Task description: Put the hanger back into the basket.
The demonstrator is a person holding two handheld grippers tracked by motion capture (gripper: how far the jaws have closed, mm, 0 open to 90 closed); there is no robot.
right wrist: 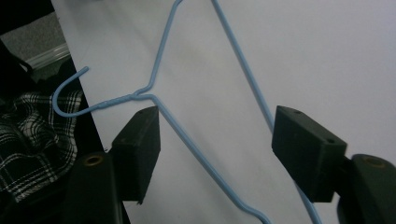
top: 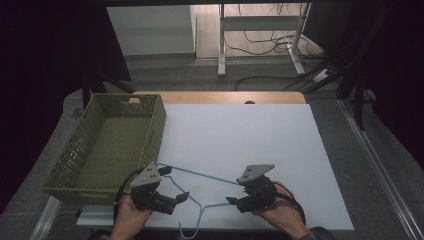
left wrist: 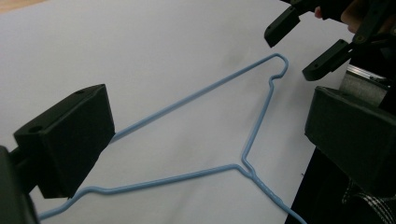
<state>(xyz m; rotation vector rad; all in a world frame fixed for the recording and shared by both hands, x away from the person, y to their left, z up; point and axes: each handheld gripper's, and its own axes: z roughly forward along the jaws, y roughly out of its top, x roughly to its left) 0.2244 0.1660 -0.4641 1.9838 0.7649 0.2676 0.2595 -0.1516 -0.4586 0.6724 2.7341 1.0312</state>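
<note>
1. Left gripper [top: 184, 196]: jaws apart, nothing between them, pointing right at the hanger's left shoulder.
2. Blue wire hanger [top: 200, 175]: flat near the white board's [top: 280, 150] front edge, hook overhanging it.
3. Right gripper [top: 231, 200]: jaws apart, straddling the right shoulder wire, unclamped; slightly nearer.

Fixed high view: looks forward and down from above the near table edge, far enough to take in the whole white rectangular table sheet [top: 240, 150]. Left gripper view: rides low and close over that sheet, facing across toward the right gripper [left wrist: 303, 46]. Right gripper view: equally close, facing the near edge. Shared by all 3: the thin light-blue wire hanger [top: 200, 175] [left wrist: 252, 135] [right wrist: 187, 135].
</note>
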